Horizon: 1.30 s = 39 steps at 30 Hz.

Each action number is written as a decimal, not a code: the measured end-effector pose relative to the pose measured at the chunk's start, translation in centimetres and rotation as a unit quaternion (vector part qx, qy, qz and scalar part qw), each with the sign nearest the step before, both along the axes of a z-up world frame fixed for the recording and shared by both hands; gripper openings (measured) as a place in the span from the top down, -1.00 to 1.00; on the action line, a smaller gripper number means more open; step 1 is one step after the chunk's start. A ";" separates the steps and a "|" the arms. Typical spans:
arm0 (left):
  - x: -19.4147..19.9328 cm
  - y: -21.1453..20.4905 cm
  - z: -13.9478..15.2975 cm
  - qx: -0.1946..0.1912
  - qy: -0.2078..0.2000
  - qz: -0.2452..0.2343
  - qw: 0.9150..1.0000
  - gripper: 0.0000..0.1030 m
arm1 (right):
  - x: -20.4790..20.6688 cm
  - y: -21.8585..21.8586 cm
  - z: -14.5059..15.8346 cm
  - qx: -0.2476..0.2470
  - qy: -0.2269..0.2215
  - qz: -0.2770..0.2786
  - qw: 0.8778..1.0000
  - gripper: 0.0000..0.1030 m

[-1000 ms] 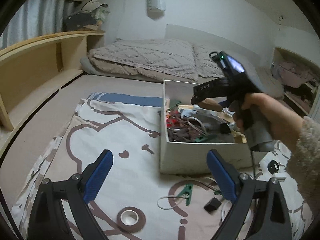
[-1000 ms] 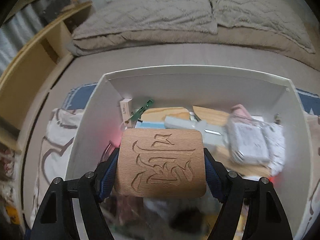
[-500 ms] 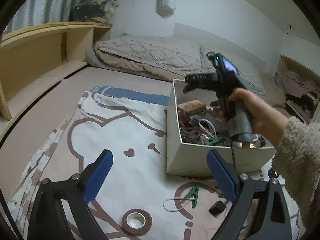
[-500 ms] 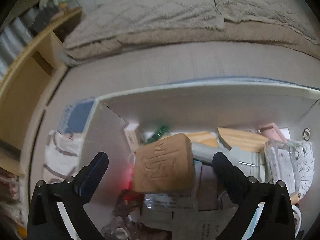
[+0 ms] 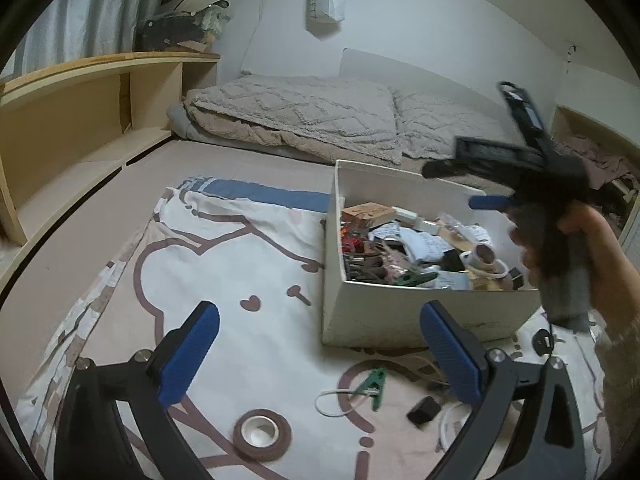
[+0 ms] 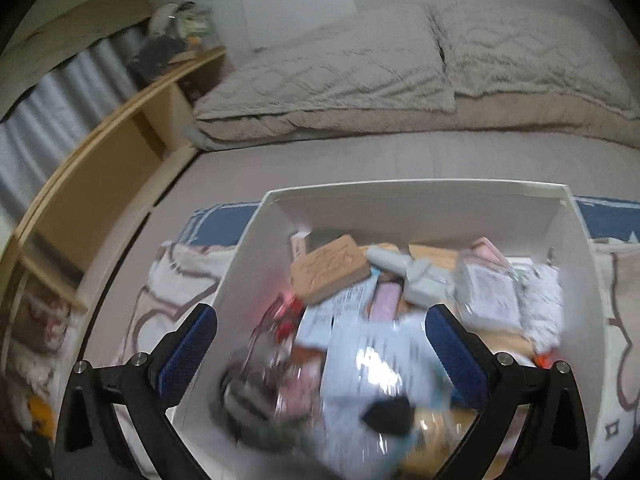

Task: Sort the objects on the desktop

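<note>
Right wrist view: right tongs point(image 6: 320, 344) spread wide, nothing between the pads, poised above the white box point(image 6: 432, 190). Judged: a drop-off pose, since the wood block point(image 6: 330, 270) lies loose in the box, tilted on other clutter at the far-left corner, carved face up. Block is tan, rounded at the corners, thick, with incised marks; the pattern is too blurred to read. Box near full: papers, a pale packet, pink items, something red by the left wall. Lower half of the frame is smeared by motion. Left wrist view: left tongs point(image 5: 320, 356) equally wide, empty, low over the printed blanket point(image 5: 224, 264). Likely waiting its turn over the things not yet sorted: tape roll point(image 5: 262, 435), green clip point(image 5: 374, 386) on a white cord, small black piece point(image 5: 423, 410), all near one another in front of the box. The right unit shows above the box's right side, hand on its grip, blurred.
</note>
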<state>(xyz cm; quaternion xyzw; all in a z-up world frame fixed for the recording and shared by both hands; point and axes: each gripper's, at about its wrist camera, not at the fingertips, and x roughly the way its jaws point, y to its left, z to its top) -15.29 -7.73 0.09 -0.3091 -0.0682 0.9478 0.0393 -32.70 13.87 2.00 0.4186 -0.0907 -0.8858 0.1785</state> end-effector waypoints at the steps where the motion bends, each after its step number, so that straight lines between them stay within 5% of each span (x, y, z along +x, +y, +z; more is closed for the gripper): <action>1: 0.3 0.1 0.2 0.000 0.002 0.001 1.000 -0.98 | 1.2 0.2 0.4 0.004 0.008 0.002 1.000 -1.00; 14: 3.6 3.0 2.5 -0.011 0.019 -0.005 1.000 -1.00 | 15.4 4.6 4.2 0.072 0.115 -0.030 0.990 -1.00; 39: 14.3 7.7 3.8 -0.057 0.059 -0.020 0.996 -1.00 | 31.2 8.5 3.2 0.095 0.179 -0.105 0.974 -1.00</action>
